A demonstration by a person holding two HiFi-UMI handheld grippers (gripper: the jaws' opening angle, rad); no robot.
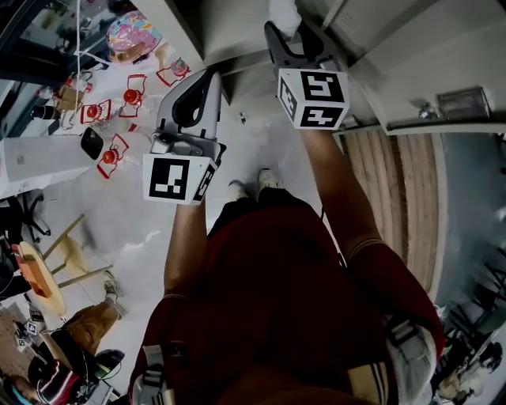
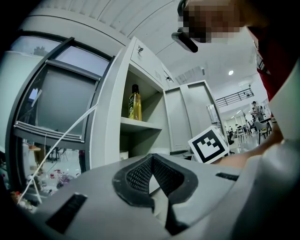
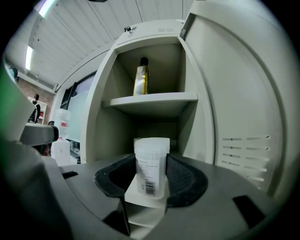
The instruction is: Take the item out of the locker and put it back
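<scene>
A white lidded plastic jar (image 3: 151,166) with a barcode label stands upright between the pads of my right gripper (image 3: 151,174), which is shut on it, just in front of the open grey locker's lower compartment (image 3: 140,129). In the head view the right gripper (image 1: 291,32) reaches toward the locker with the jar's white top (image 1: 283,11) at its tip. On the upper shelf (image 3: 150,99) stands a yellow oil bottle (image 3: 141,77), also visible in the left gripper view (image 2: 135,103). My left gripper (image 2: 152,174) hangs beside the locker, shut and holding nothing (image 1: 192,99).
The locker door (image 3: 239,117) stands open to the right of the compartment. Left of the locker is a glass window frame (image 2: 56,103). Red objects (image 1: 111,119) lie scattered on the floor at the left, and a seated person (image 1: 79,332) is at the lower left.
</scene>
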